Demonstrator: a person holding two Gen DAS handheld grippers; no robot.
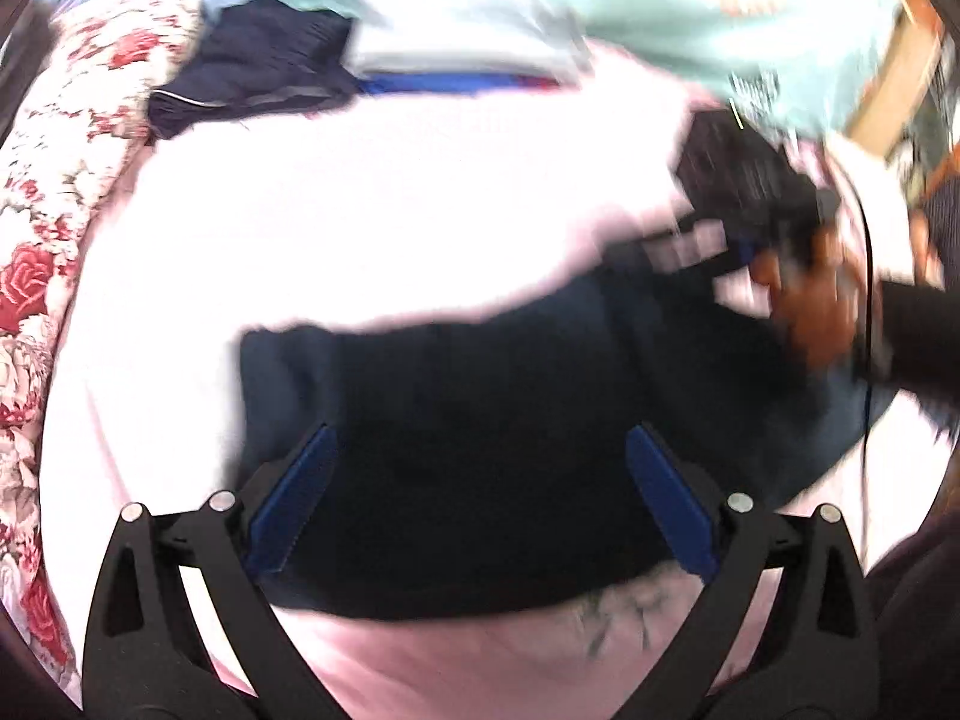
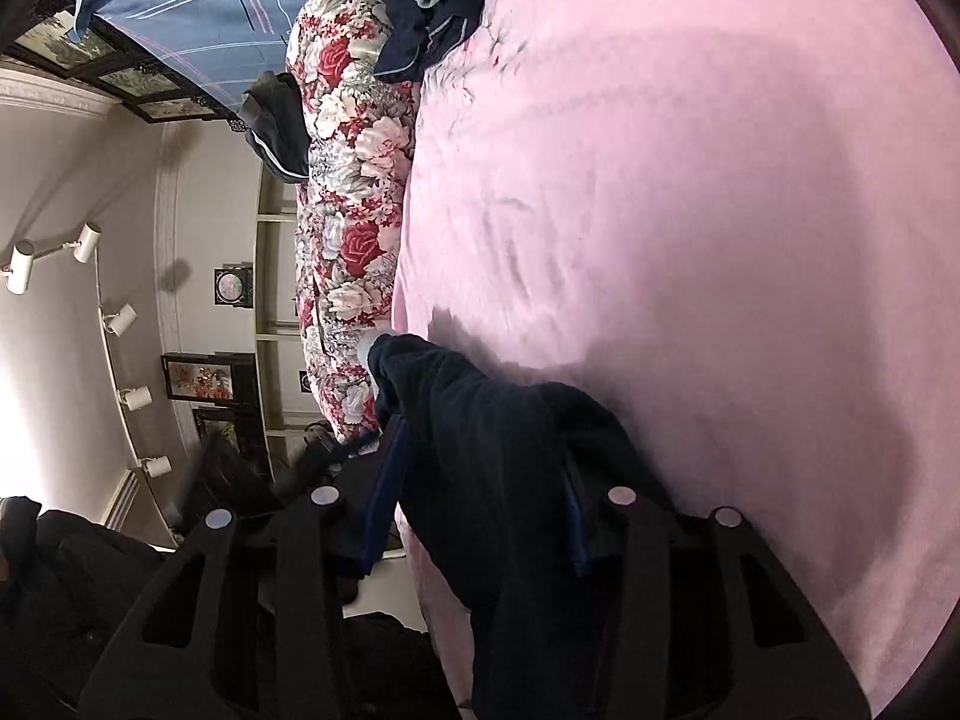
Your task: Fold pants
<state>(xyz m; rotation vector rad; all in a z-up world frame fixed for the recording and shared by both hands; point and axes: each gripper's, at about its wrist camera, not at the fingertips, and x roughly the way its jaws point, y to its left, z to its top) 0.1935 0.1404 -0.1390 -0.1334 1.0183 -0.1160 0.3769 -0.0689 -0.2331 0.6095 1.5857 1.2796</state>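
Left tongs [image 1: 480, 498] spread wide above the pants [image 1: 480, 450], nothing pinched; blur in this view. Pants lie dark and bunched across the pink bed [image 1: 360, 228], one end running to my right hand [image 1: 822, 312].

Right tongs [image 2: 480, 480] clenched on a thick bundle of pants cloth, lifted off the bed near its edge.

Handling, my judgement: soft, limp, fairly heavy fleece-like fabric; sags wherever unsupported, not slippery, nothing fragile. Best taken at waistband or hem corners, several layers at once.

Bed is soft, gives under pressure. Floral quilt [image 2: 348, 192] rolled along the side, other clothes [image 1: 264, 66] heaped beyond. Spotlights [image 2: 84, 243] and framed pictures on the wall.
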